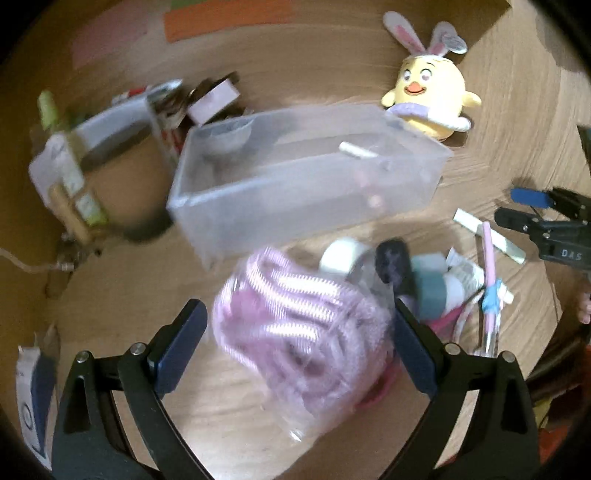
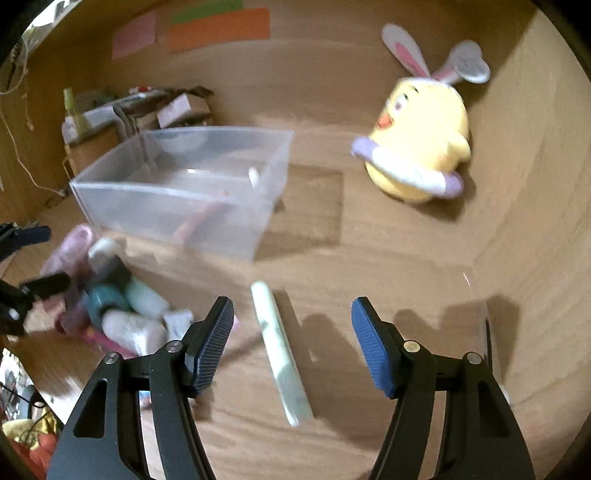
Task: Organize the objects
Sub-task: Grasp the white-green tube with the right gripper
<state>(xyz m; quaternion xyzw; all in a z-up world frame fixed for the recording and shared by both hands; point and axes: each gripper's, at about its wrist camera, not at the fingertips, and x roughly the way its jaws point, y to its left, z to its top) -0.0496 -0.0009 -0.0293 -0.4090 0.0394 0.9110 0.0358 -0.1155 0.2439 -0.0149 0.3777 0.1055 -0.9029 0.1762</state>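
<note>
Left wrist: my left gripper (image 1: 299, 325), jaws apart, straddles the clear bag of pink coils (image 1: 295, 328) (blurry) near the translucent plastic bin (image 1: 306, 206); slippery film could slide out. My right gripper (image 2: 291, 343), also spread w/ nothing held, is over the pale flat stick (image 2: 280, 350); it could skid.

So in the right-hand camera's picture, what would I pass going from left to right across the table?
Pile of small items → clear plastic box → pale flat stick lying between the open right gripper's fingers → yellow chick plush.

home setting: wooden desk nook (image 2: 369, 258), plush chick toy (image 2: 421, 140), paper notes on wall (image 2: 218, 29).
</note>
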